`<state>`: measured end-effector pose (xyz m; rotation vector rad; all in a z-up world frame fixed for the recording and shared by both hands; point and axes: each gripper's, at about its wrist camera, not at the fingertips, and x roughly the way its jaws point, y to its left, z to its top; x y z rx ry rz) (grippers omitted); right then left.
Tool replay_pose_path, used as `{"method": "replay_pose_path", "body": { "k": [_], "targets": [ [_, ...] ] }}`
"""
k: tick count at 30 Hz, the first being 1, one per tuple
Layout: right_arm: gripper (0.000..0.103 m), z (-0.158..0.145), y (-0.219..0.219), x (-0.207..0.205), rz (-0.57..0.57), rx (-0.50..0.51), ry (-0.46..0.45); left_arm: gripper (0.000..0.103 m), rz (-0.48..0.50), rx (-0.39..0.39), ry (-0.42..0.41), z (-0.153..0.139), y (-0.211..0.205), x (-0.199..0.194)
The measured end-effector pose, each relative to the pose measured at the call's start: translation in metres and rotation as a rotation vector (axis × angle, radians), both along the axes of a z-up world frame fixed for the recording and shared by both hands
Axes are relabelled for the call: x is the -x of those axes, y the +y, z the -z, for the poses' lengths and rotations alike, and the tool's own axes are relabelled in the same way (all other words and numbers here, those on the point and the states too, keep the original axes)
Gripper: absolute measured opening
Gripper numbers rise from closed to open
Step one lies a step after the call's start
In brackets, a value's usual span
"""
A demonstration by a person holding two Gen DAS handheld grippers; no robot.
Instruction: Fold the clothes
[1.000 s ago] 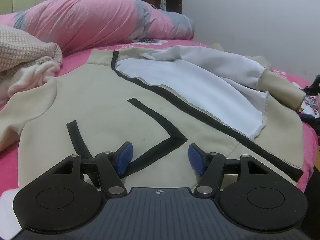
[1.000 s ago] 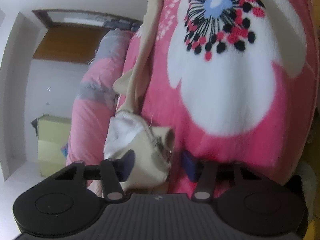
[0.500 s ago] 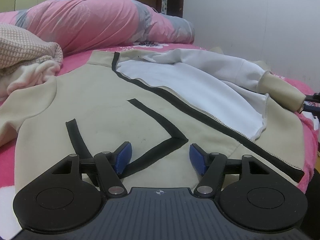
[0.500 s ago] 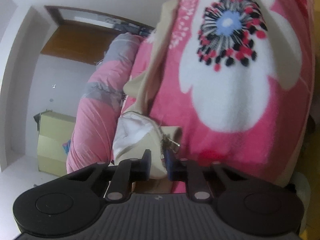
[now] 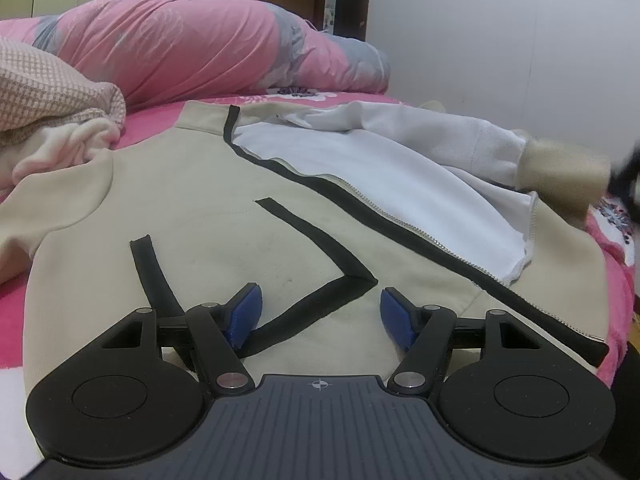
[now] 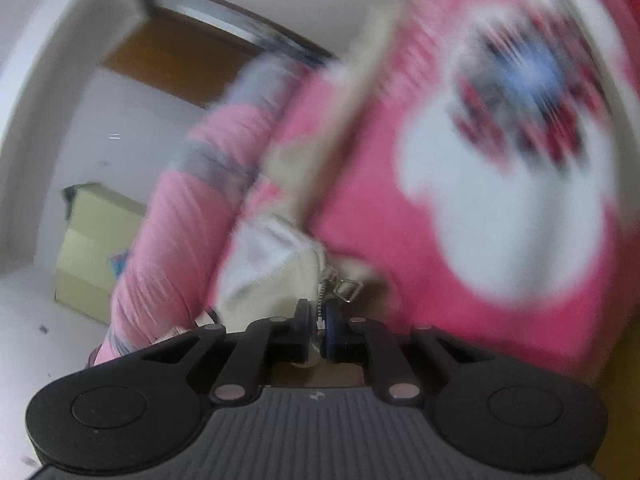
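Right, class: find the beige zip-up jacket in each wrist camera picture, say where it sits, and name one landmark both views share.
Left wrist view: the beige jacket fills the middle, spread on the pink bed cover, front panel turned back to show white lining.
Right wrist view: only a bunched corner of it shows at lower centre, pinched at its zipper edge in the right gripper.
Shared landmark: the rolled pink quilt beyond the jacket.

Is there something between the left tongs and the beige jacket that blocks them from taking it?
Nothing visible blocks them. The left tongs stand open directly over the beige jacket; only its black trim lies between the blue pads.
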<state>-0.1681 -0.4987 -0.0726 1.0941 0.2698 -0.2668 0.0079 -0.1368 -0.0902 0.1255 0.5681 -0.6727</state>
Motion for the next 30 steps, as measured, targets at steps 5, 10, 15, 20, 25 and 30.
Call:
{"method": "replay_pose_path", "body": {
  "k": [5,10,15,20,25,30],
  "targets": [
    [0.008,-0.105,0.042,-0.04,-0.247,0.361,-0.183,0.067,0.002,0.015,0.008,0.0,0.002,-0.001],
    [0.008,-0.131,0.177,-0.069,-0.812,0.915,-0.135,0.066,0.008,0.076,0.045,0.001,0.01,-0.007],
    [0.007,-0.067,0.228,-0.057,-1.069,1.15,0.127,0.066,0.015,0.159,0.098,0.003,0.021,-0.015],
    [0.007,-0.075,0.241,-0.043,-1.046,1.289,0.142,0.066,0.016,0.209,0.136,0.002,0.027,-0.02],
    [0.021,-0.062,0.258,-0.035,-1.112,1.342,0.178,0.066,-0.013,0.309,0.251,-0.005,0.049,-0.028],
    [0.035,-0.066,0.234,-0.005,-1.027,1.234,0.142,0.067,-0.03,0.435,0.384,-0.01,0.077,-0.036]
  ]
}}
